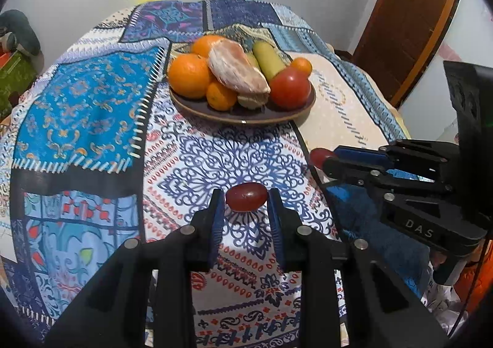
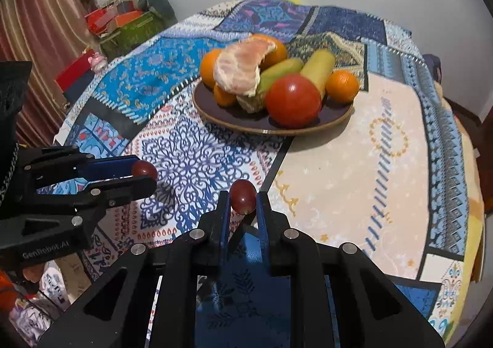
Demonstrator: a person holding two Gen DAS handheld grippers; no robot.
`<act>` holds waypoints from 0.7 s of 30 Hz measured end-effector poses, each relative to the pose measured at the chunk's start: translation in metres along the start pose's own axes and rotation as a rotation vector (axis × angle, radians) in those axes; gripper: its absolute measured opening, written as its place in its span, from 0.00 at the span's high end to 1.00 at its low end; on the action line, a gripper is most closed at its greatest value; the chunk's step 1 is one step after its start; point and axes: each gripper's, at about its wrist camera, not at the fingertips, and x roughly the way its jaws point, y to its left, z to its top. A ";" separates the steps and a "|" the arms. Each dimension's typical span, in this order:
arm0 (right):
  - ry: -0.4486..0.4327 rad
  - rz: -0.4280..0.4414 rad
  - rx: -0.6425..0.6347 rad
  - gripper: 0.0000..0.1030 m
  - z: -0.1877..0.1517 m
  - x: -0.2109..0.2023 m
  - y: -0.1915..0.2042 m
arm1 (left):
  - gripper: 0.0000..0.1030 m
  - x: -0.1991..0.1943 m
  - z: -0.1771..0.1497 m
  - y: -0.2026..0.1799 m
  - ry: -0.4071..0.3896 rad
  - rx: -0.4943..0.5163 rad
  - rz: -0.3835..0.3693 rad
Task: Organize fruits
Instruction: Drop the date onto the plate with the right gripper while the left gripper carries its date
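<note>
Left gripper (image 1: 246,203): my blue pads pinch a red grape (image 1: 246,197) crosswise, above the patterned tablecloth (image 1: 92,107).
Right gripper (image 2: 243,203): pads pressed onto a second red grape (image 2: 243,196), held upright at the tips.
Plate (image 1: 295,114): dark, farther up the table, apart from both grippers.
On plate: oranges (image 1: 189,75), peeled citrus (image 1: 237,70), tomato (image 1: 289,88), green fruit (image 1: 269,60).

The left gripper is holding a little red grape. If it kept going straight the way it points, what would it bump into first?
Probably the tablecloth. The left gripper, shut on its grape, points down at bare cloth short of the fruit plate. Depth is hard to judge here.
</note>
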 end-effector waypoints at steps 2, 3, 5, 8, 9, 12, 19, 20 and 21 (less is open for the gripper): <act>-0.016 -0.009 -0.007 0.85 0.002 -0.005 0.000 | 0.73 -0.004 0.001 -0.002 -0.012 -0.002 0.003; -0.023 -0.012 -0.010 0.85 0.004 -0.007 0.001 | 0.73 -0.006 0.003 -0.001 -0.017 -0.002 0.007; -0.035 -0.017 -0.013 0.85 0.006 -0.010 0.001 | 0.73 -0.007 0.009 0.000 -0.030 -0.005 0.015; -0.053 -0.022 -0.013 0.85 0.012 -0.012 0.001 | 0.73 -0.007 0.019 0.004 -0.045 -0.010 0.021; -0.057 -0.022 -0.012 0.85 0.014 -0.011 0.000 | 0.73 -0.006 0.023 0.006 -0.051 -0.013 0.022; -0.070 -0.020 -0.009 0.85 0.021 -0.009 -0.001 | 0.73 -0.002 0.033 0.011 -0.060 -0.020 0.019; -0.083 -0.012 -0.034 0.85 0.037 0.005 0.005 | 0.73 0.015 0.052 0.013 -0.064 -0.010 0.012; -0.084 -0.013 -0.037 0.85 0.038 0.006 0.005 | 0.73 0.018 0.055 0.013 -0.064 -0.005 0.012; -0.084 -0.014 -0.041 0.85 0.040 0.009 0.006 | 0.73 0.021 0.056 0.013 -0.064 0.000 0.013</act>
